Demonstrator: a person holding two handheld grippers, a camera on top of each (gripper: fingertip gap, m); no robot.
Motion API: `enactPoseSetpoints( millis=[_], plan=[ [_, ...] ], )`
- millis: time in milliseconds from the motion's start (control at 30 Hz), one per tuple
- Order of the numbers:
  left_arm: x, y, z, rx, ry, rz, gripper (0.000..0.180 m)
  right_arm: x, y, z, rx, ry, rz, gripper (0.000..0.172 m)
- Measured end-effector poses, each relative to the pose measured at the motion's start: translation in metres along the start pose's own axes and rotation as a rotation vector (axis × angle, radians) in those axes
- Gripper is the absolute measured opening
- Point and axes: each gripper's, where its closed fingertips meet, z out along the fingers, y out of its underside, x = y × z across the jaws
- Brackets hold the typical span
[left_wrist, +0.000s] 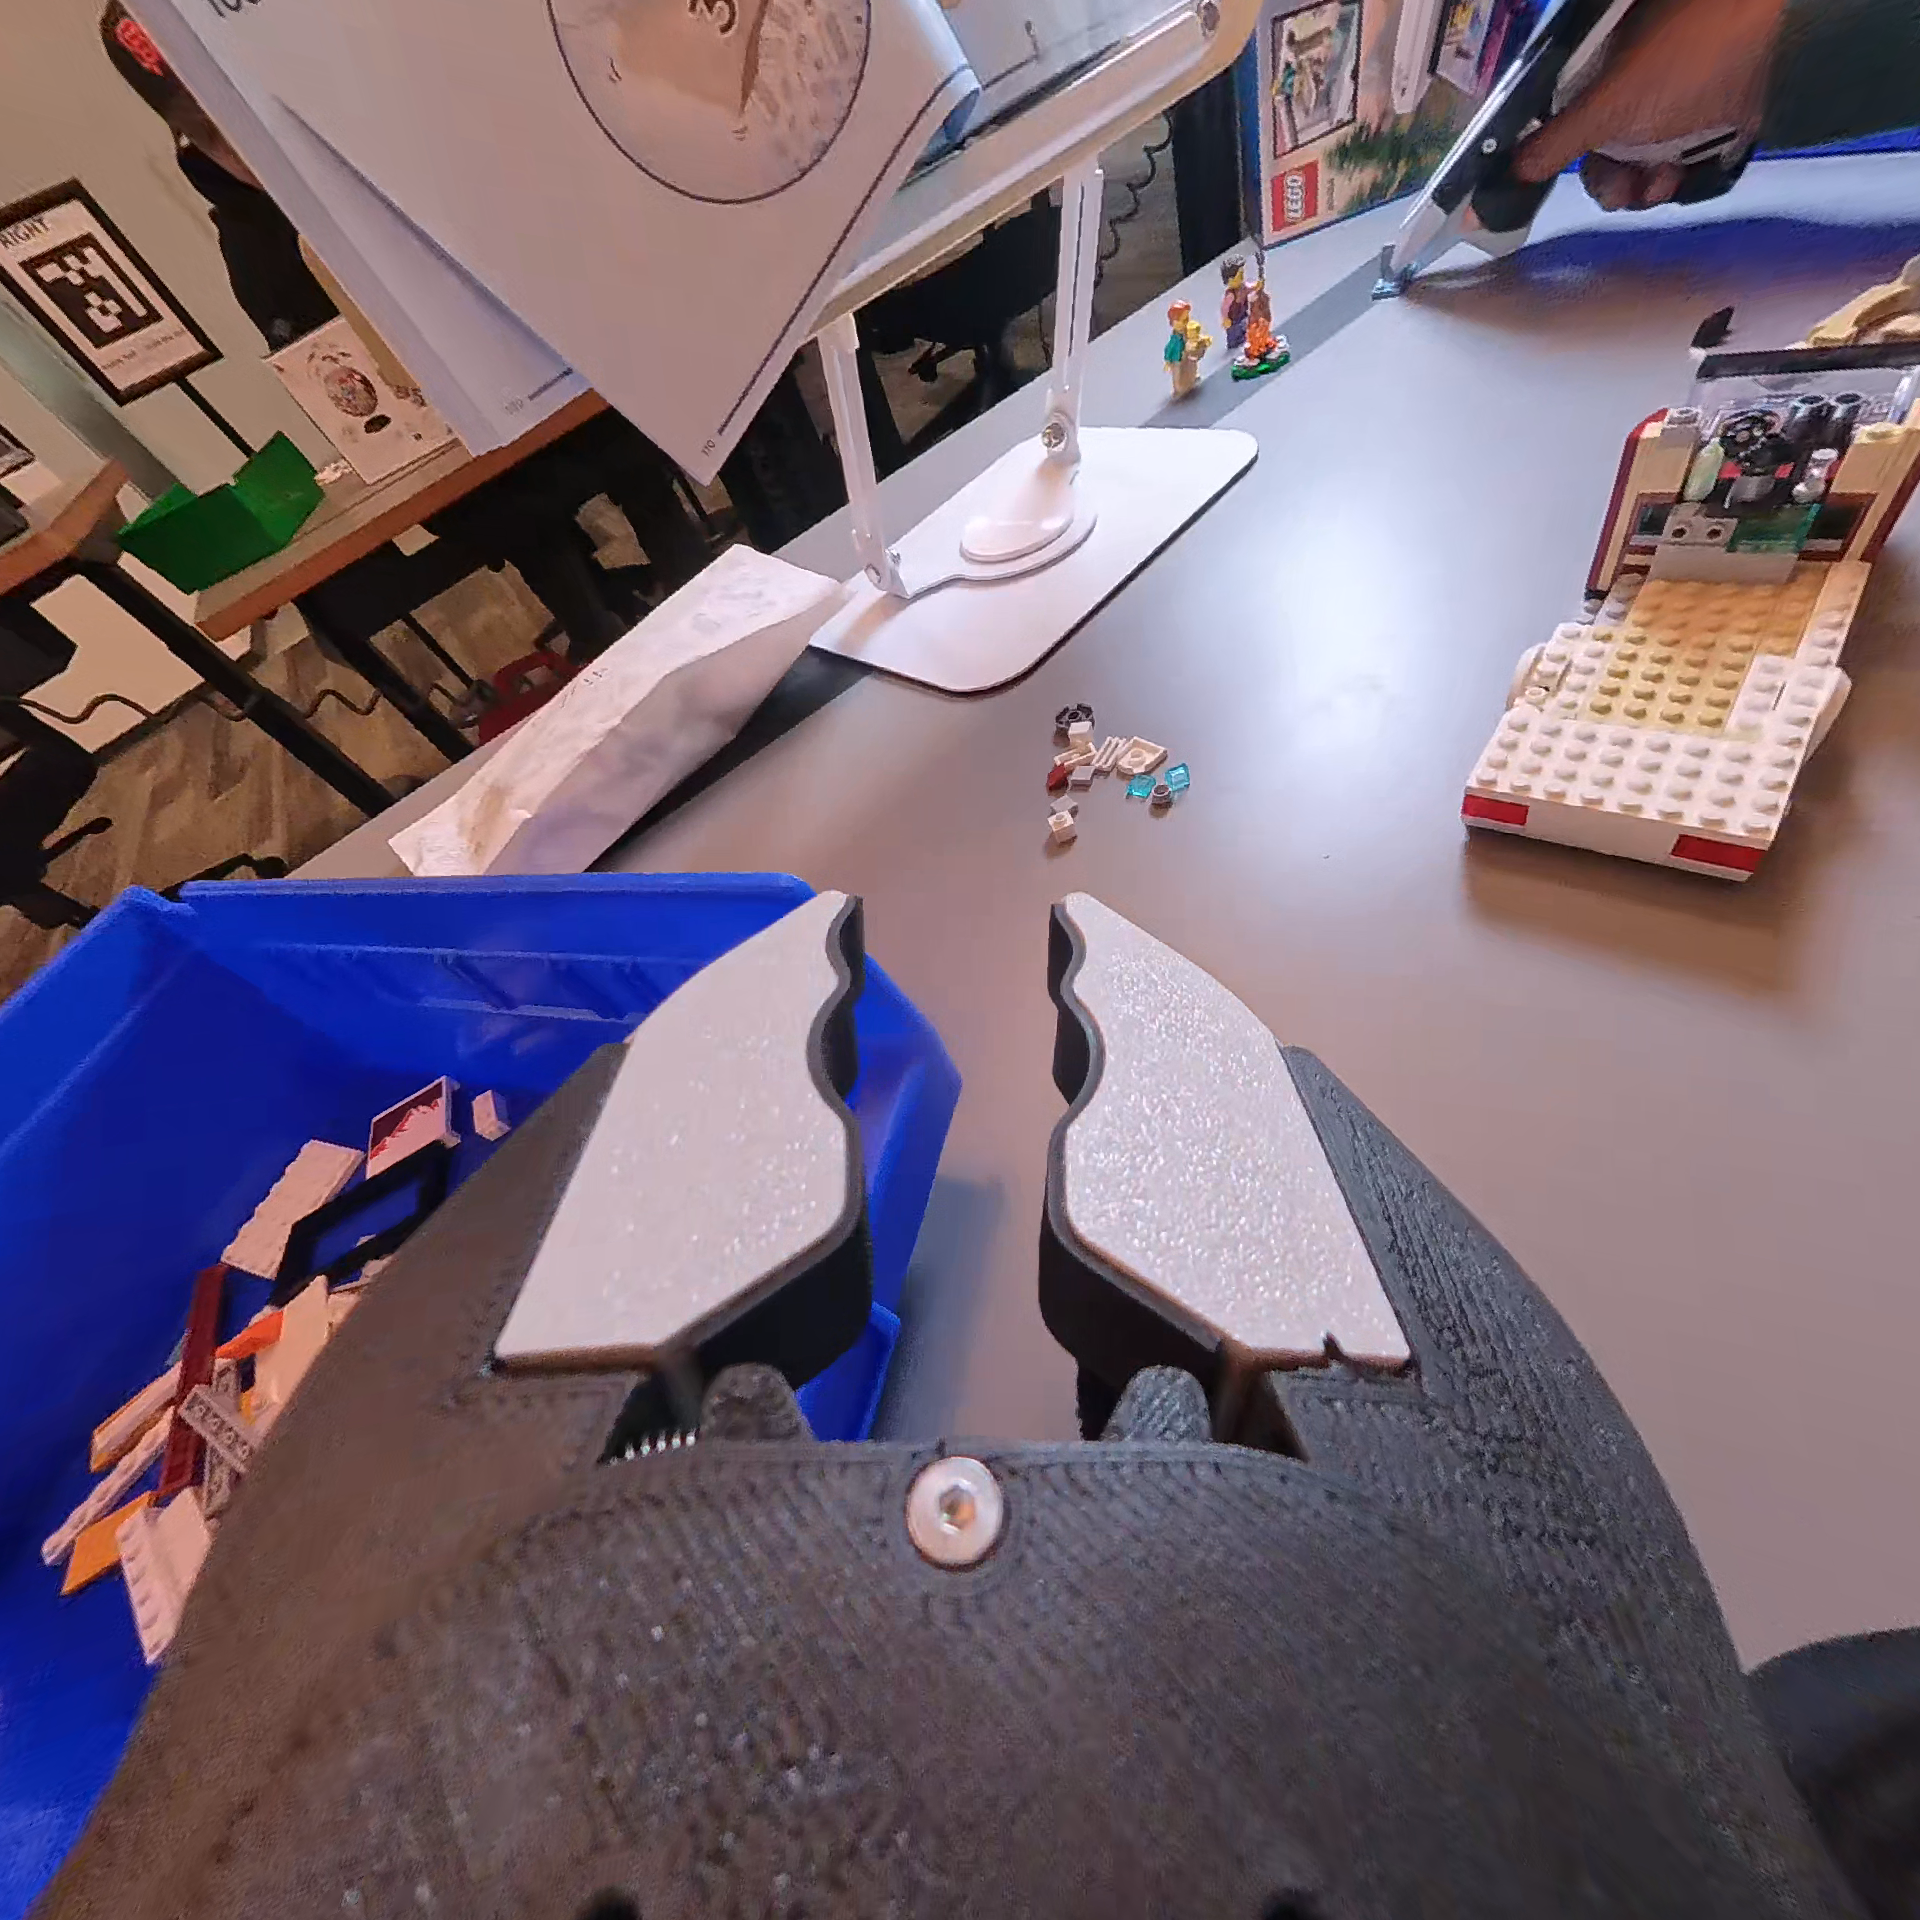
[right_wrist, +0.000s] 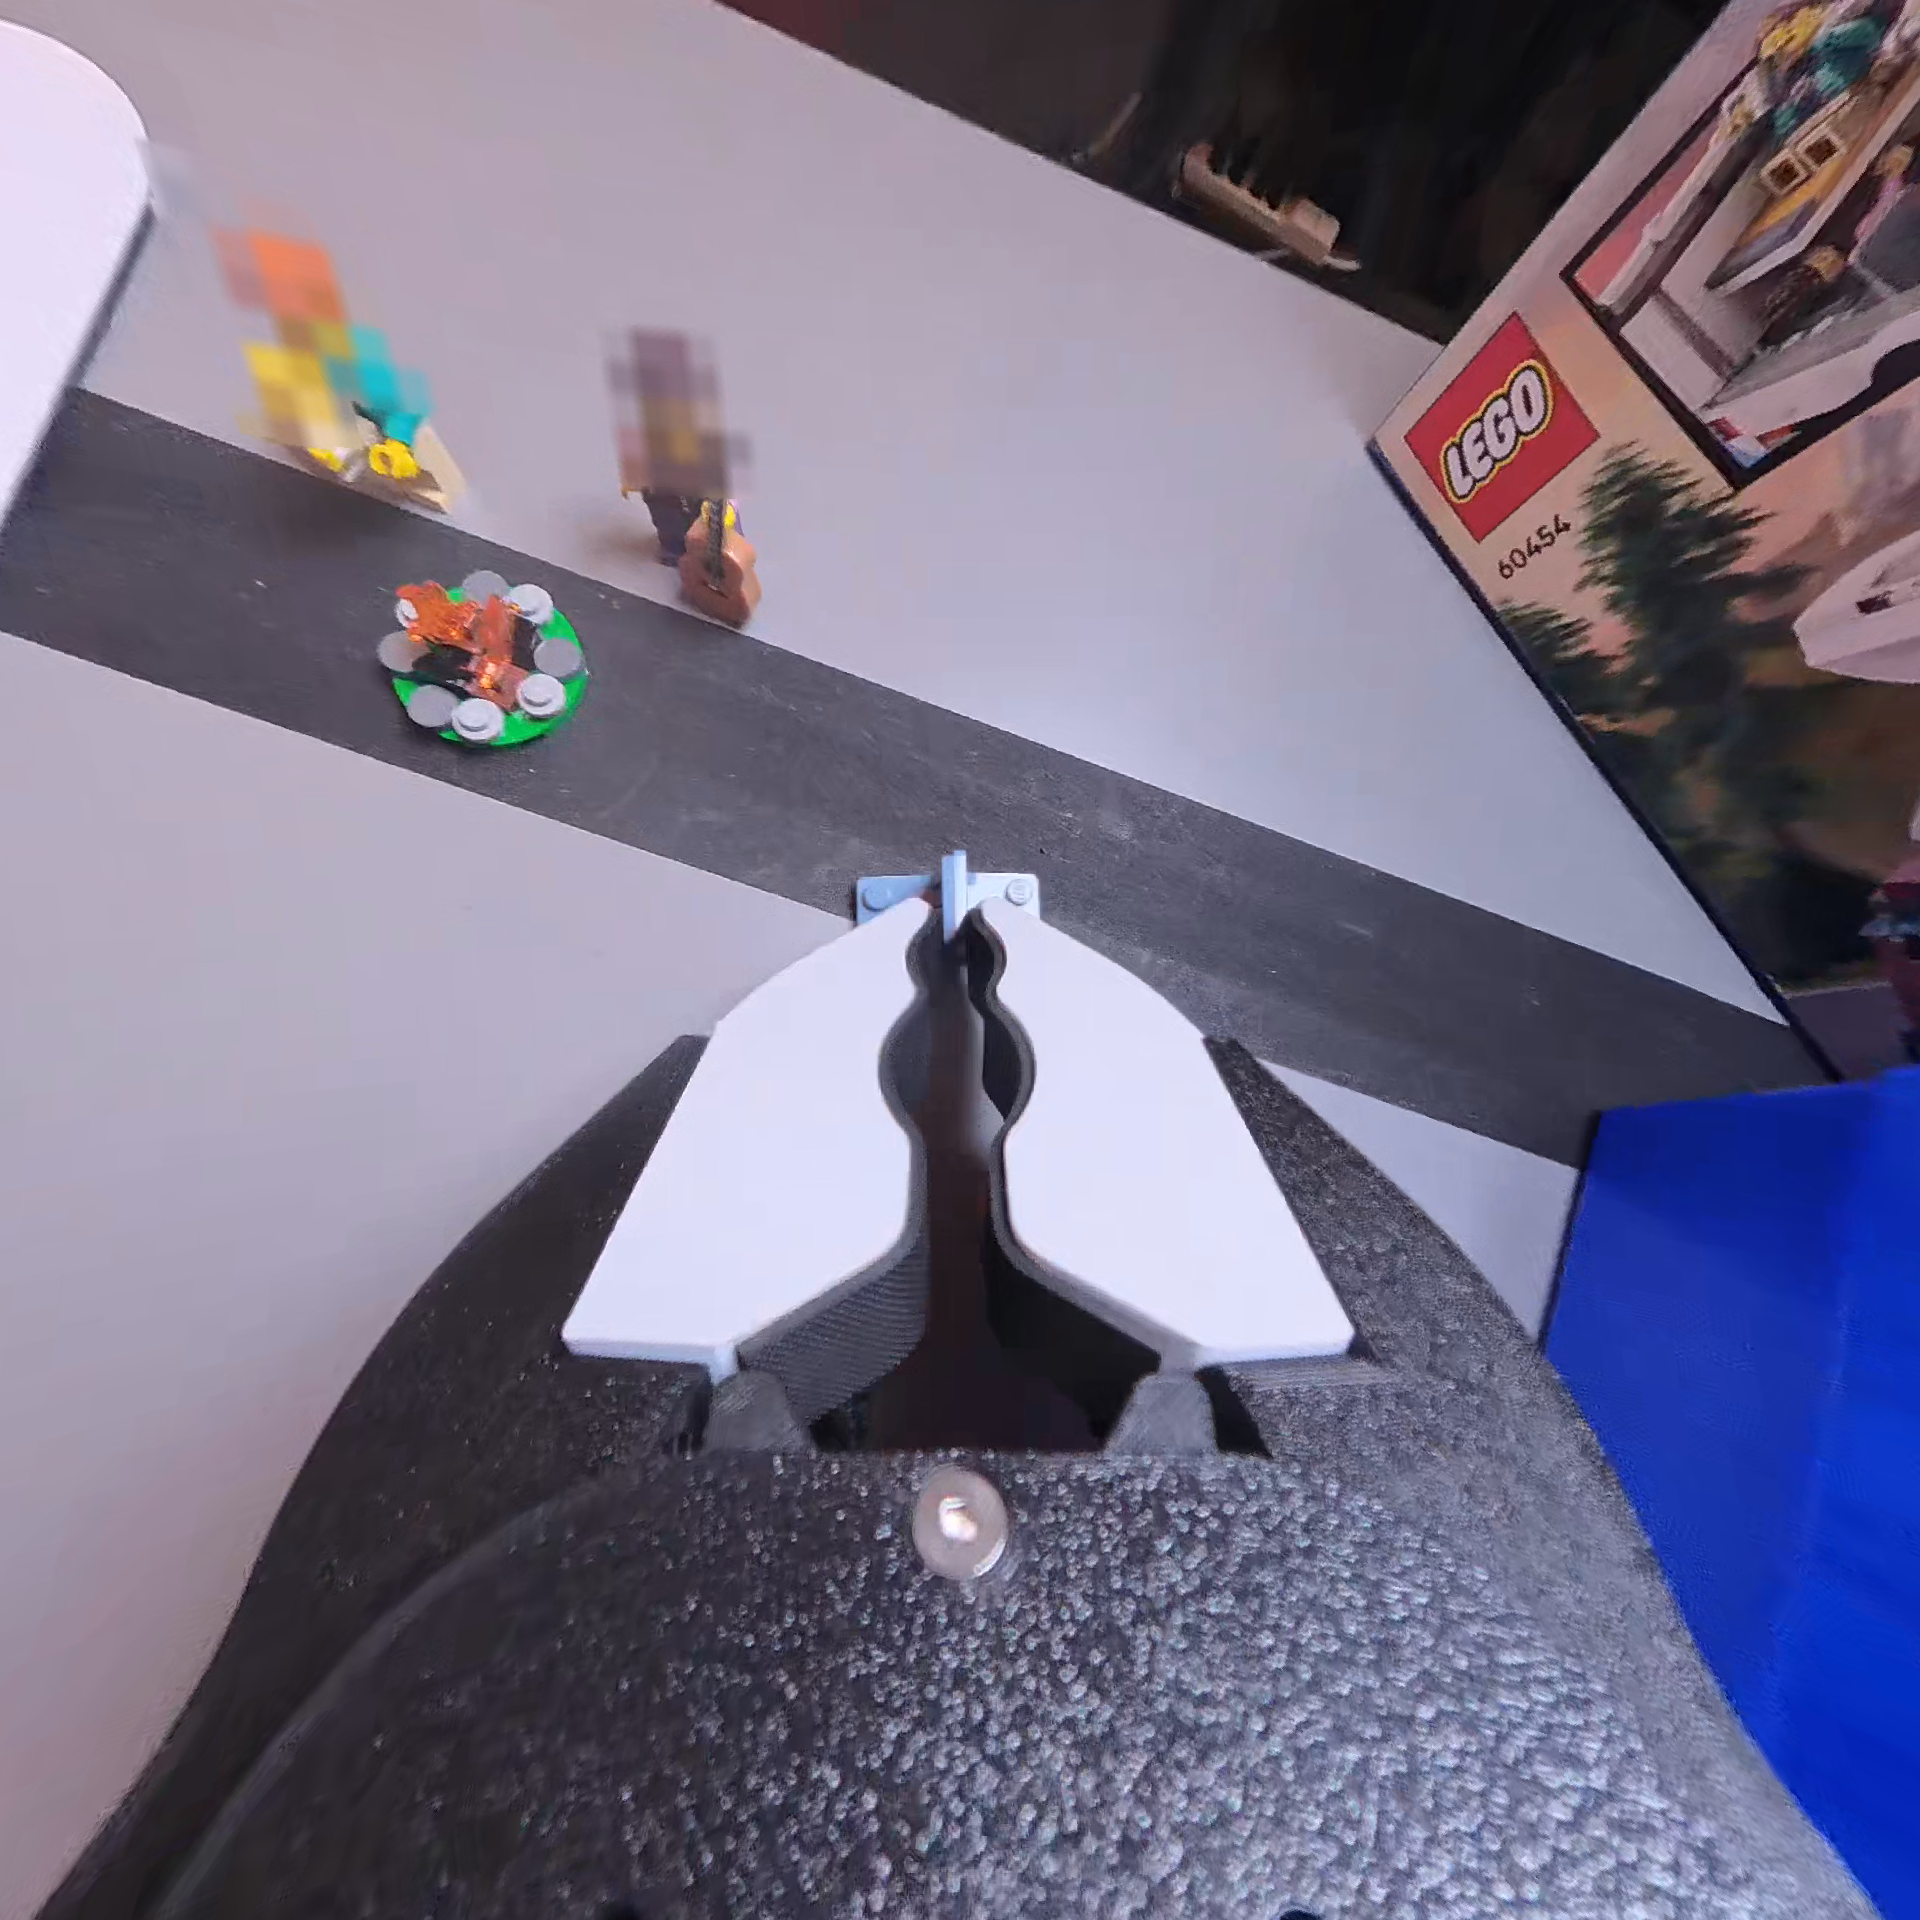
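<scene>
My right gripper (right_wrist: 951, 914) is shut on a small light-blue brick assembly (right_wrist: 954, 885), its pads pinching the upright thin plate; the assembly's flat base touches the dark strip on the table. In the left wrist view this gripper (left_wrist: 1397, 281) shows far off at the back right, held by a hand, tips down at the table. My left gripper (left_wrist: 956, 935) is open and empty, hovering over the grey table beside the right edge of a blue bin (left_wrist: 436, 935) with several loose bricks. A small heap of loose pieces (left_wrist: 1112, 764) lies ahead of it.
A white and tan brick vehicle (left_wrist: 1683, 707) stands at the right. A white stand base (left_wrist: 1049, 561) holds a booklet; a white paper bag (left_wrist: 623, 738) lies by it. Minifigures (right_wrist: 707, 520) and a campfire build (right_wrist: 483, 660) stand on the strip. A set box (right_wrist: 1662, 416) stands right; a blue bin (right_wrist: 1745, 1455) too. The tips of one gripper are about 60 centimeters away from the tips of the other.
</scene>
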Motion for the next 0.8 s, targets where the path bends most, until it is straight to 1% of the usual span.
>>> enactPoseSetpoints(
  millis=[67, 133, 233, 300, 367, 433, 533, 600, 700, 800],
  plan=[
    [0.001, 0.0, 0.001, 0.006, 0.006, -0.007, 0.034, -0.009, -0.006, -0.009, 0.048, -0.057, 0.016, 0.004],
    [0.005, -0.003, 0.002, 0.031, 0.018, -0.005, 0.032, -0.03, -0.019, -0.032, 0.166, -0.164, 0.007, 0.004],
    [0.018, -0.01, 0.004, 0.061, 0.061, 0.002, 0.032, -0.079, -0.033, -0.09, 0.372, -0.377, -0.074, 0.004],
    [0.03, -0.017, 0.005, 0.092, 0.11, -0.012, 0.032, -0.116, -0.032, -0.137, 0.483, -0.512, -0.141, 0.004],
    [0.046, -0.026, 0.007, 0.122, 0.176, -0.021, 0.032, -0.153, -0.023, -0.183, 0.564, -0.631, -0.214, 0.004],
    [0.065, -0.038, 0.009, 0.16, 0.248, -0.028, 0.032, -0.191, -0.006, -0.223, 0.611, -0.733, -0.289, 0.004],
    [0.101, -0.065, 0.008, 0.232, 0.395, -0.048, 0.032, -0.246, 0.026, -0.264, 0.639, -0.842, -0.402, 0.004],
    [0.128, -0.082, 0.007, 0.258, 0.491, -0.021, 0.031, -0.279, 0.045, -0.281, 0.641, -0.903, -0.448, 0.004],
    [0.165, -0.104, 0.003, 0.288, 0.601, 0.065, 0.024, -0.319, 0.067, -0.297, 0.648, -0.949, -0.526, 0.004],
    [0.194, -0.11, 0.005, 0.271, 0.666, 0.138, 0.022, -0.347, 0.081, -0.307, 0.658, -0.973, -0.593, 0.004]
  ],
)
